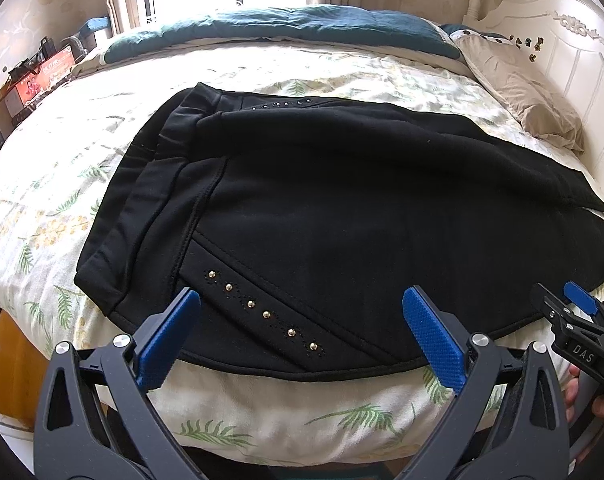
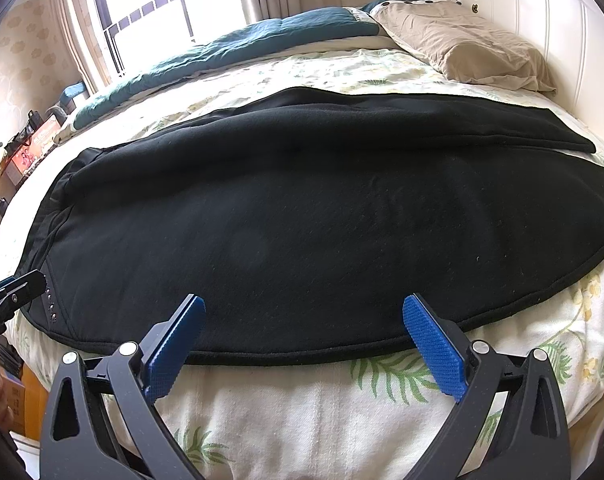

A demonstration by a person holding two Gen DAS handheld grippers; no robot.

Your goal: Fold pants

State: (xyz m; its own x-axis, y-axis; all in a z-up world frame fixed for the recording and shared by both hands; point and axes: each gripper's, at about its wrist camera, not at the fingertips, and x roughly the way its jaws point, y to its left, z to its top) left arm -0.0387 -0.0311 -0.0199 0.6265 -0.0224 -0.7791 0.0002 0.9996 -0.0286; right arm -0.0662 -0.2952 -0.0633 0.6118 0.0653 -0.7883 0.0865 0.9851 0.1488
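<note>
Both sets of jaws stand wide apart and hold nothing. Between the blue pads of the left gripper (image 1: 302,332) lies the near hem of the black pants (image 1: 322,200), with a slanted row of gold studs (image 1: 261,312) just ahead of the left-hand pad; the hem edge runs right across the gap between the fingers, so cloth is in front of the jaws but not inside them. The right gripper (image 2: 302,340) hangs the same way further along the garment, its pads straddling the plain stretch of the leg, the bound hem just in front of the fingertips. Beyond the jaws the pants spread across the leaf-print quilt (image 1: 261,408), waistband out past the left gripper's left finger, leg ends far off past the right gripper's right finger, and the two legs appear already laid one over the other, though the upper layer sits a little askew at the far end. Further off are a tan pillow (image 2: 482,52), a teal blanket (image 1: 285,28) and a white headboard (image 1: 562,32). The likely risk: the thick fleece is doubled, so a shallow pinch at the hem may catch only the top layer, letting the lower one drag and bunch, or snag quilt fabric along with it.
</note>
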